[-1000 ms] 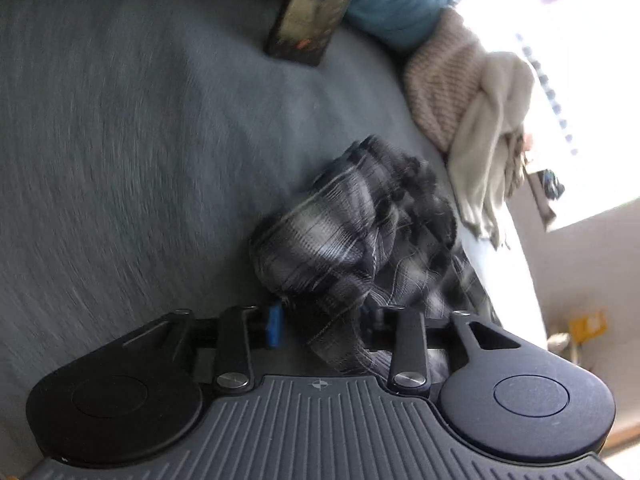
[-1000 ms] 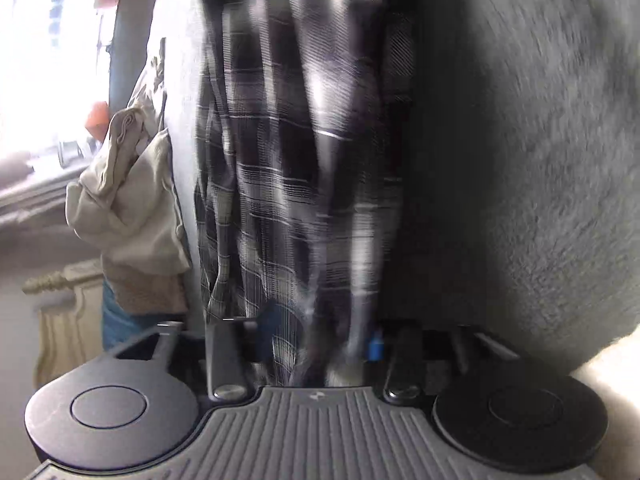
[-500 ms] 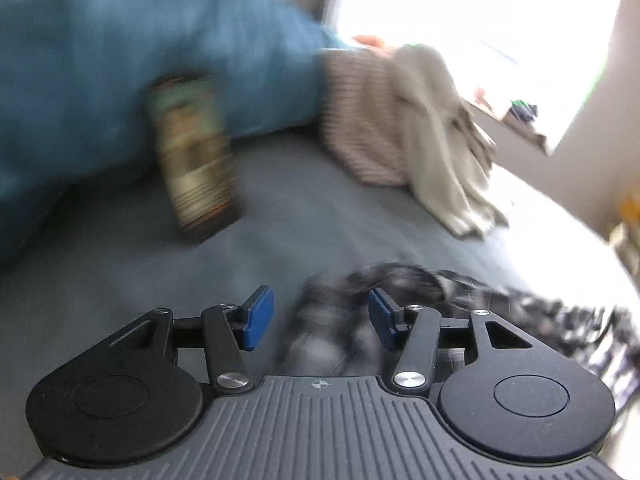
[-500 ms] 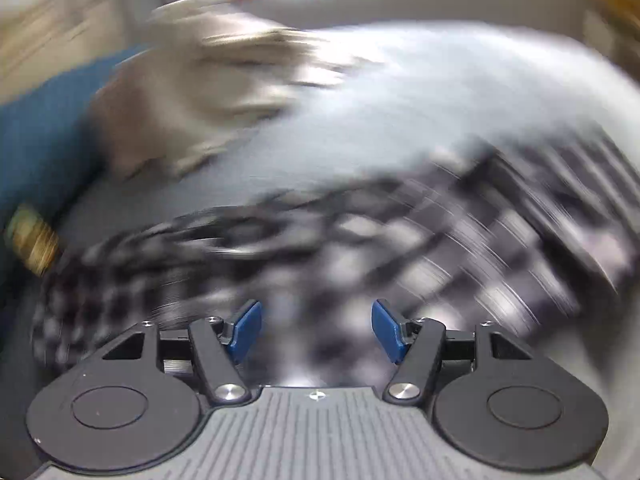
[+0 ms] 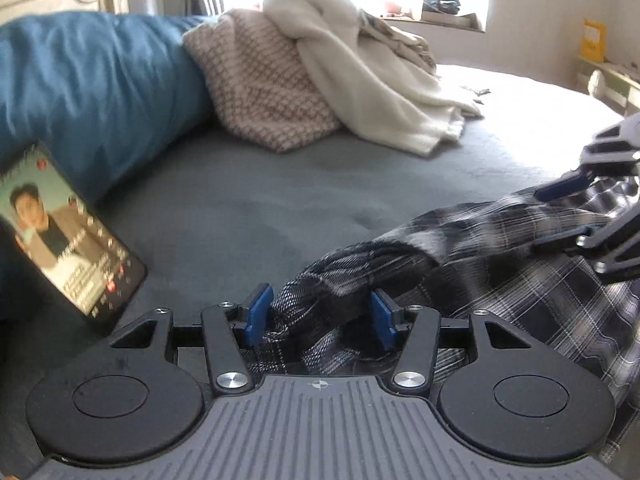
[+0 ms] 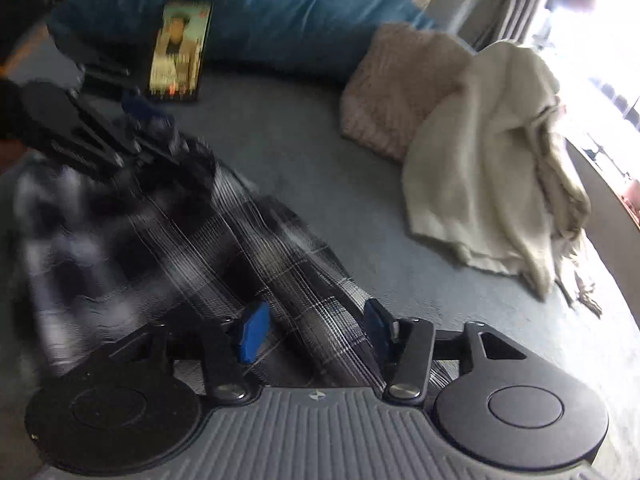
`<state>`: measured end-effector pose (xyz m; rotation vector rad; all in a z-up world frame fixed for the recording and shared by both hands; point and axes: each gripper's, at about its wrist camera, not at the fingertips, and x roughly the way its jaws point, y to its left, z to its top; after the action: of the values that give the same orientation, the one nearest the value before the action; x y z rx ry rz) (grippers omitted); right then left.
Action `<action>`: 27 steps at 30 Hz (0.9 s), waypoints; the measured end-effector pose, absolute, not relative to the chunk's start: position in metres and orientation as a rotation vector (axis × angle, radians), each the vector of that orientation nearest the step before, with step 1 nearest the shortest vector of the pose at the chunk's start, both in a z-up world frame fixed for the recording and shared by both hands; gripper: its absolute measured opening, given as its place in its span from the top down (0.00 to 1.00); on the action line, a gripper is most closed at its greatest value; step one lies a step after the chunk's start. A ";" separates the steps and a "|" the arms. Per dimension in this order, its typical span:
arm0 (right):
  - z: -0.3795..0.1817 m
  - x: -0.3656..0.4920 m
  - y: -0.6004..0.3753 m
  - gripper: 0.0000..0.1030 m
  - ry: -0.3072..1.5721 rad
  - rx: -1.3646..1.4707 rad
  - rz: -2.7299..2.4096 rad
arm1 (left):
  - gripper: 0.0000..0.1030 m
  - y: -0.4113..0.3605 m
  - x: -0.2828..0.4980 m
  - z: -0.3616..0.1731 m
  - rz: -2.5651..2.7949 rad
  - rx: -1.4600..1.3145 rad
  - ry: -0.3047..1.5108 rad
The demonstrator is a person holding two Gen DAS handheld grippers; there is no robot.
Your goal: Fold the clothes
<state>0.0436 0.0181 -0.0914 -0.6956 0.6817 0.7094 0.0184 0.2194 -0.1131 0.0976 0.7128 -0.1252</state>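
Right now I have the black-and-white plaid flannel shirt (image 5: pixel 500 256) lying rumpled on the grey-blue bedspread (image 5: pixel 260 200), stretched between my two tools. My left gripper (image 5: pixel 320 316) stands wide open, its blue pads on either side of a bunched fold without pinching it. My right gripper (image 6: pixel 314 326) is likewise spread apart, with a band of the plaid cloth running between its fingers, unclamped. Far across the bed lie a cream knitted blanket (image 5: pixel 360 76) and a pink-and-white woven throw (image 5: pixel 260 84), touching. At far left a lit smartphone (image 5: pixel 64 232) leans against the teal pillow (image 5: pixel 92 84).
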 end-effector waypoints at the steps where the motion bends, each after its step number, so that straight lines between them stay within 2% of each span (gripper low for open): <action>1: -0.098 0.046 0.020 0.59 0.692 -0.710 0.702 | 0.49 0.222 0.016 -0.114 -0.124 0.093 0.712; 2: -0.099 0.048 0.019 0.64 0.697 -0.704 0.699 | 0.49 0.224 0.013 -0.115 -0.124 0.089 0.712; 4: -0.101 0.050 0.016 0.89 0.704 -0.688 0.696 | 0.49 0.229 0.009 -0.116 -0.123 0.078 0.709; 7: -0.098 0.049 0.010 0.96 0.673 -0.680 0.676 | 0.49 0.233 0.005 -0.117 -0.119 0.063 0.704; 18: -0.089 0.062 0.019 1.00 0.534 -0.709 0.598 | 0.49 0.237 0.000 -0.117 -0.087 0.041 0.707; 27: -0.102 0.082 0.012 1.00 0.586 -0.631 0.537 | 0.48 0.246 0.004 -0.124 -0.017 0.000 0.736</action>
<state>0.0815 0.0115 -0.1015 -0.6310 0.5861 0.5370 0.0040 0.2457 -0.1239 0.0001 0.7362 -0.0171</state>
